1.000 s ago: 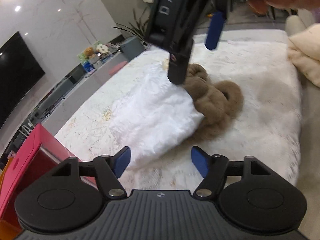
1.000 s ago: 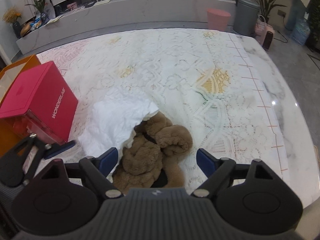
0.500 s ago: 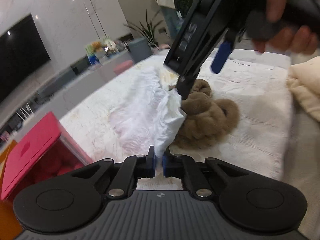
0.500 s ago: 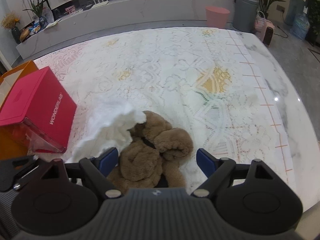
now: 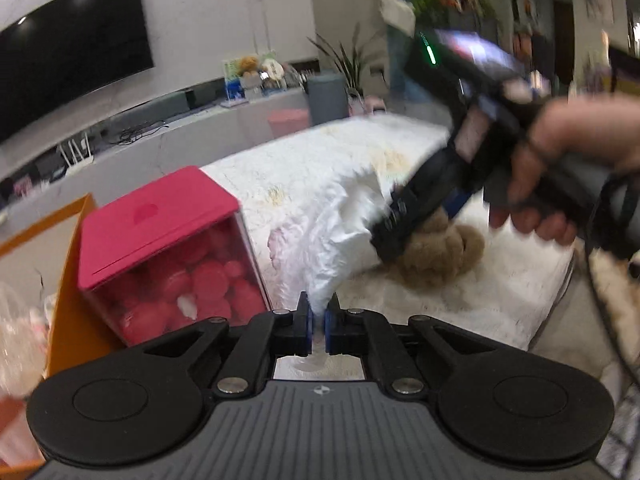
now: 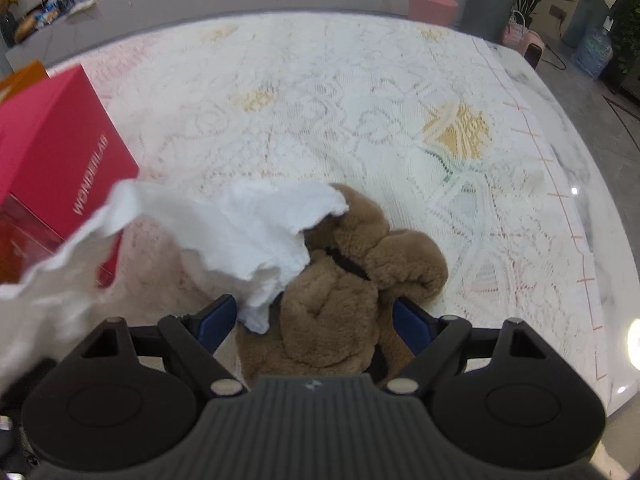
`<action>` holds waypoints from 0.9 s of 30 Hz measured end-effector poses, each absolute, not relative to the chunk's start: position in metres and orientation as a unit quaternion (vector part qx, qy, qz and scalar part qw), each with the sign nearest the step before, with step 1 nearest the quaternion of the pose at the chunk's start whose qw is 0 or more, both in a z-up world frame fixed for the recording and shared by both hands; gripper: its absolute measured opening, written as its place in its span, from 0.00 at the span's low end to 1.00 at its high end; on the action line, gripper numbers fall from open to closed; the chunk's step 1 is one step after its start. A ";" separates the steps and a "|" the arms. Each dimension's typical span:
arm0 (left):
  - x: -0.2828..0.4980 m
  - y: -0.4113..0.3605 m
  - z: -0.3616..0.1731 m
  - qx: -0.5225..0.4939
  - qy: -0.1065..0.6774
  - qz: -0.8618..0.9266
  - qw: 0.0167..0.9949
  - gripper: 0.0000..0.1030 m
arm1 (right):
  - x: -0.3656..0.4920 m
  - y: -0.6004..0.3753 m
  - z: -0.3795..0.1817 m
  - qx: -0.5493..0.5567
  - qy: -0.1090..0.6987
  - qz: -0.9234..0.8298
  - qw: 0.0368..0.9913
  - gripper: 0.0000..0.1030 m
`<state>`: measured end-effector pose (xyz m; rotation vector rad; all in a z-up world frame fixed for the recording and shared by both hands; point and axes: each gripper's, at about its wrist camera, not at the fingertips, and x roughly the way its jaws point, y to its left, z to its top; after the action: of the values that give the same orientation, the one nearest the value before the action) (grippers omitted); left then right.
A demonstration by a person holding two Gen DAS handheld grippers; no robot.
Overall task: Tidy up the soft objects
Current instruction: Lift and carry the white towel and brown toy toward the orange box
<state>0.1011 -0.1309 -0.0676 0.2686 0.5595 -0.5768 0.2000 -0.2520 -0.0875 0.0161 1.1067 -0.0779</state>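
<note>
My left gripper pinches the white cloth; my right gripper, jaws wide, straddles the brown plush toy.

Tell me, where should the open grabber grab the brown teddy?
Probably around the teddy's plump middle, coming straight down from above. It lies flat on the lace cloth, and the right gripper already hangs open over it, one finger on each side.

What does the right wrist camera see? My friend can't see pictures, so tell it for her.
The open right gripper hangs over a brown plush toy on a white lace tablecloth, its fingers either side of the toy. A crumpled white cloth lifts off the toy toward the left, past a pink box.
</note>
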 end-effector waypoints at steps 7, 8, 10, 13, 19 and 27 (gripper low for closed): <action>0.092 -0.104 -0.026 0.013 0.224 -0.308 0.925 0.05 | 0.203 -0.242 -0.094 -0.031 0.541 -0.038 0.840 0.85; 0.091 -0.099 -0.018 0.001 0.211 -0.308 0.928 0.05 | 0.203 -0.240 -0.096 -0.035 0.544 -0.040 0.838 0.85; 0.086 -0.091 0.000 -0.023 0.189 -0.302 0.934 0.05 | 0.203 -0.235 -0.100 -0.052 0.545 -0.045 0.836 0.85; 0.082 -0.081 0.019 -0.054 0.172 -0.286 0.941 0.05 | 0.203 -0.231 -0.103 -0.071 0.538 -0.045 0.839 0.82; 0.078 -0.070 0.037 -0.065 0.136 -0.269 0.951 0.05 | 0.201 -0.228 -0.095 -0.080 0.520 -0.042 0.849 0.63; 0.088 -0.069 0.037 -0.073 0.144 -0.274 0.948 0.05 | 0.195 -0.222 -0.078 -0.093 0.501 -0.031 0.860 0.60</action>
<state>0.0877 -0.0688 0.0369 -0.1479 0.2937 -0.5585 0.1946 -0.2215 -0.0784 -0.1961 1.0525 -0.0645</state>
